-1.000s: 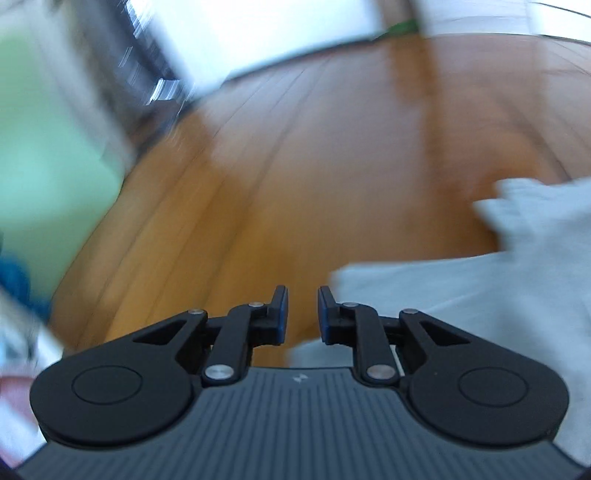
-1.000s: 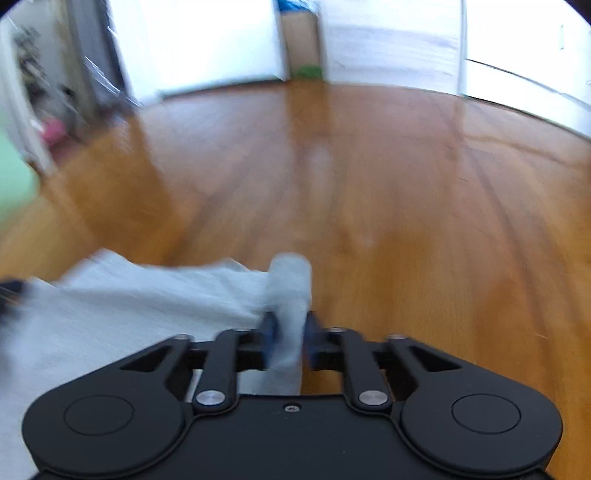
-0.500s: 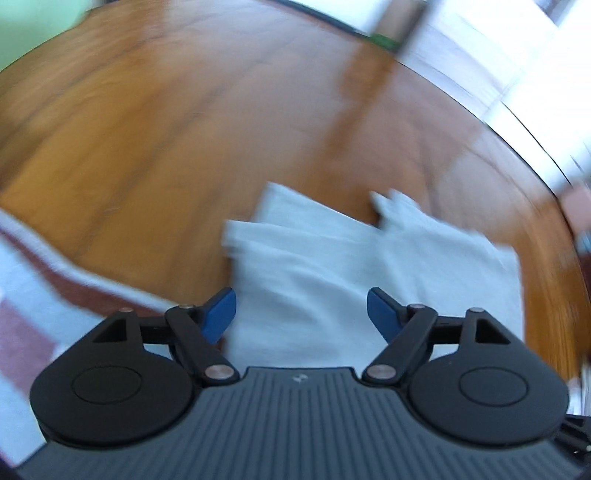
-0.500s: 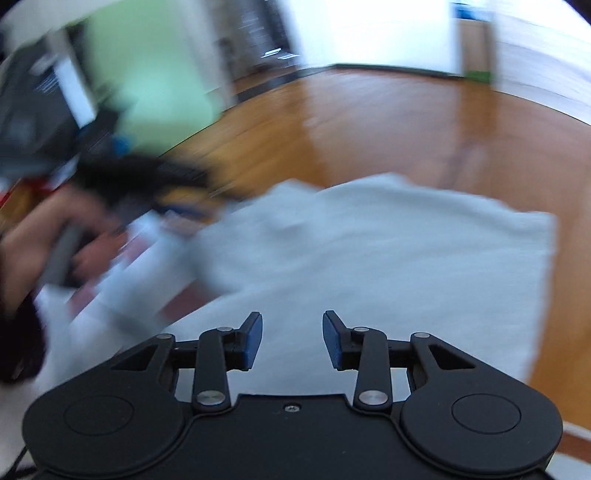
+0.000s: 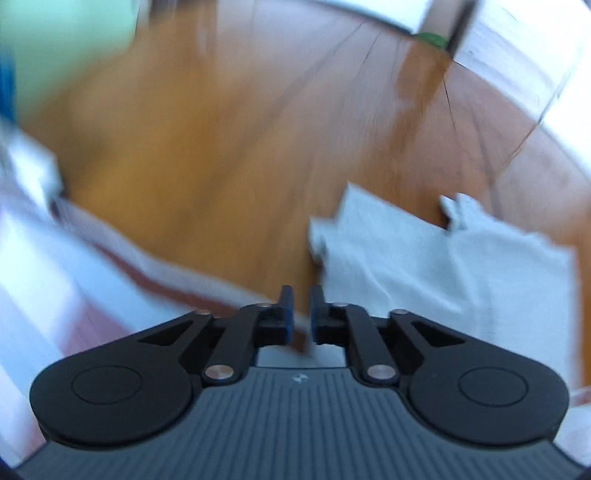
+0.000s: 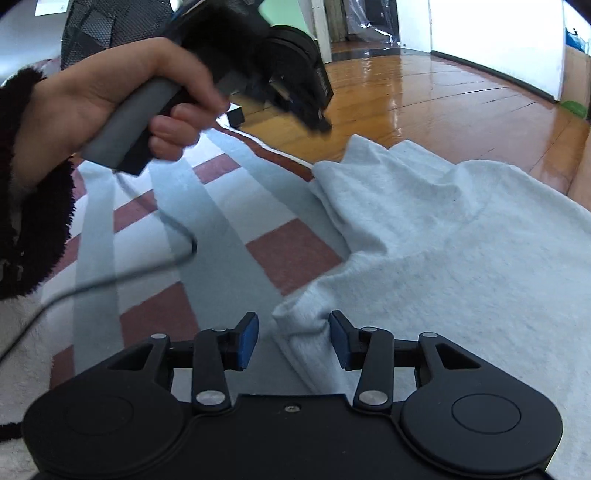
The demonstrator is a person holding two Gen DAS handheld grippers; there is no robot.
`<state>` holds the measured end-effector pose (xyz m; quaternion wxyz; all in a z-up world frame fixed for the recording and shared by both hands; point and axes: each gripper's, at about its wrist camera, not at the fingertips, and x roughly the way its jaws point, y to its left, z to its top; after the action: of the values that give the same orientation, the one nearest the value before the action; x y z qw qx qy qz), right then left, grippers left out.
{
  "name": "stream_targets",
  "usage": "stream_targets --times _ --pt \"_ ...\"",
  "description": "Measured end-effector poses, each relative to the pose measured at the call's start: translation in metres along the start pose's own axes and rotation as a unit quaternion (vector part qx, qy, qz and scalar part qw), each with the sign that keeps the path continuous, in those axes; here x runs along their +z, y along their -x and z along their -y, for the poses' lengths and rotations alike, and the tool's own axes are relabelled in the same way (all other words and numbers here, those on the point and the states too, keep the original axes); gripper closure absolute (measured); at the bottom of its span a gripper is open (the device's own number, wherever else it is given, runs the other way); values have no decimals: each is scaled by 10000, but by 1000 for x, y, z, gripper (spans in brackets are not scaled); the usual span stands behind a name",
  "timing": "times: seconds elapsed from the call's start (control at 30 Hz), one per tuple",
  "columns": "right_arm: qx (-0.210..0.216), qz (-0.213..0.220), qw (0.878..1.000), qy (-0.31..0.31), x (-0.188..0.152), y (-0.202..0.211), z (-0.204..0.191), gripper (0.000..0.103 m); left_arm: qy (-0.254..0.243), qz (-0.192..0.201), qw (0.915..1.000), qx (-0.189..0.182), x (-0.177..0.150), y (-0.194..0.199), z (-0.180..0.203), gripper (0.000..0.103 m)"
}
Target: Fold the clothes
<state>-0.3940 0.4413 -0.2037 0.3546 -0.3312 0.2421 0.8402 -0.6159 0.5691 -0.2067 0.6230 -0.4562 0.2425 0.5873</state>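
garment: pale grey knit top (image 6: 461, 251) lying at centre-right of right wrist view, half on checked rug (image 6: 229, 229), half on wood floor (image 6: 436, 103)
right gripper (image 6: 293, 338): jaws opening, folded corner of garment sitting between them, pads not pressing
left gripper (image 5: 298, 314): jaws closing, nearly together, nothing between them; blurred
left hand (image 6: 110, 92): gripping handle, upper left
handling: looking soft, light, floppy; likely sagging and creasing
grip spot: best pinching the thick folded corner or hem edge

Glossy wooden floor (image 6: 443, 96) meets white walls (image 6: 495, 33); a checked rug (image 6: 236, 236) covers the near part.
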Motion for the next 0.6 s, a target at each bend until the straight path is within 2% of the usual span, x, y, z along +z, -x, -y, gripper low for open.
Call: stream_targets --times 0.03,0.1,0.13,0.17,0.2,0.27,0.37,0.43,0.5,0.53,0.57,0.6 --pt "10 -23 9999 153 -1 -5 -1 54 338 -233 9988 -256 -3 -1 -9 79" --pt "45 -45 9995 323 0 -12 -1 53 474 -402 9971 -436 -14 1 -11 68" --pt "69 -47 9993 356 1 -15 -1 53 544 -450 9962 -501 -19 3 -11 63" --pt "106 -51 9992 373 2 -18 0 53 624 -369 9962 -474 -23 6 -10 53" --pt "236 -65 9993 276 4 -21 3 53 704 -288 9961 -448 -28 9 -8 49" --pt "609 -35 9981 -79 5 -15 12 53 864 -154 9952 -429 -35 14 -6 48" --pt "829 162 9934 -771 6 -1 31 54 1094 -264 9904 -801 -39 0 -6 46" --pt "849 367 9874 -1283 5 13 45 54 1065 -144 9901 -902 -40 -8 2 36" --pt "705 598 9812 -1697 2 31 60 54 935 8 9916 -898 -40 -14 13 21" --pt "511 662 9798 -1816 0 39 66 54 838 94 9927 -863 -40 -18 19 17" --pt "207 743 9796 -1854 -3 47 70 54 732 174 9937 -825 -41 -20 26 7" --pt "-94 828 9784 -1894 -5 55 75 54 590 238 9951 -757 -42 -22 33 3"
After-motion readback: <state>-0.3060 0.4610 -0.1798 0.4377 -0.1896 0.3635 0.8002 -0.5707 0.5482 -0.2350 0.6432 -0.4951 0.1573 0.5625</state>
